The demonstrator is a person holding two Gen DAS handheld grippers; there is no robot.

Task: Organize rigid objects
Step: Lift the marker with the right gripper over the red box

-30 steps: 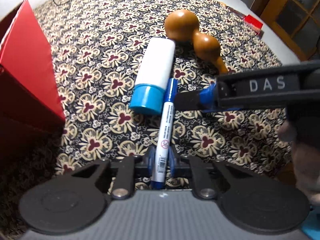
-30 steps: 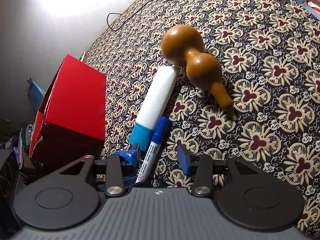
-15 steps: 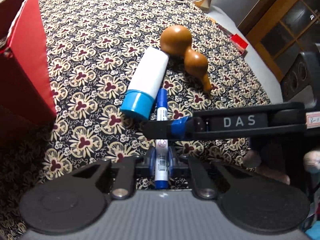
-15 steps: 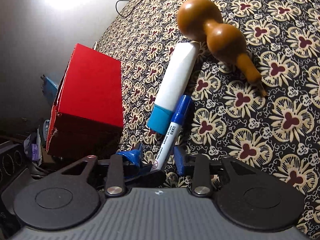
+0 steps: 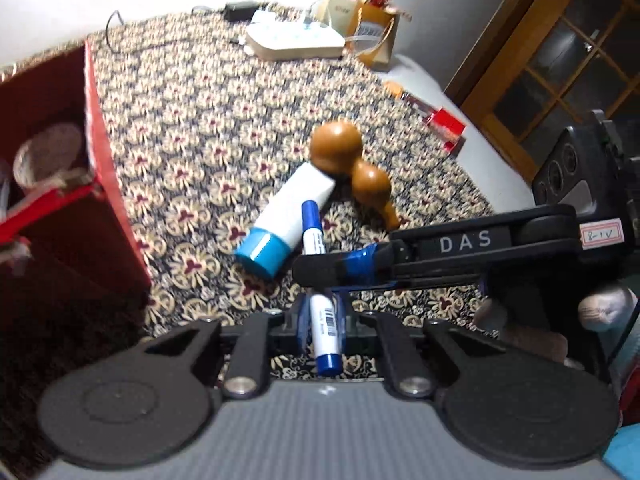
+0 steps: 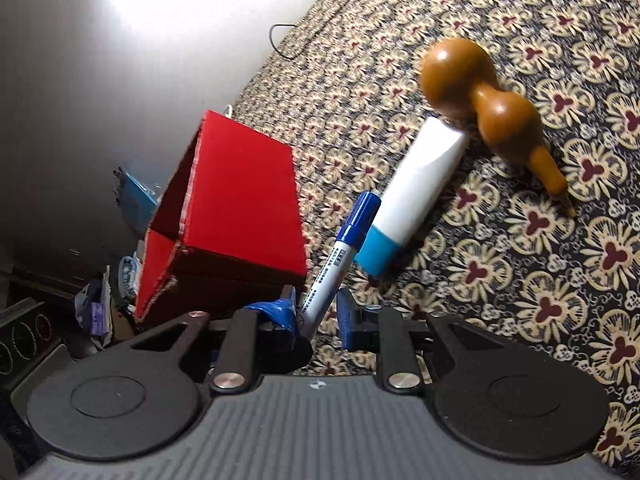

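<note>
While the person holds a gripper in each hand over the flowered cloth, both tools meet at one marker. The left gripper pinches the white barrel close to its blue tail end, pads tight on either side, with the capped end pointing away towards the other things on the cloth. The right gripper comes in across it from the right, its black fingers lying crosswise over the middle of the barrel and hiding a short stretch of it. Its jaws have just been closing with the marker between them. Seen from its own camera, the left pad lies against the barrel, but I cannot tell whether the other pad presses on it. A fingertip of the hand carrying that gripper shows at the far right.

Beyond the marker a white tube with a light blue cap lies on the cloth, cap end nearer the grippers. Its far end touches a brown gourd, which lies on its side with its thin stem pointing right. A red box stands open on the left, well apart from the tube; something round and pale sits inside, too blurred to name. A white power strip rests at the far edge of the cloth.
</note>
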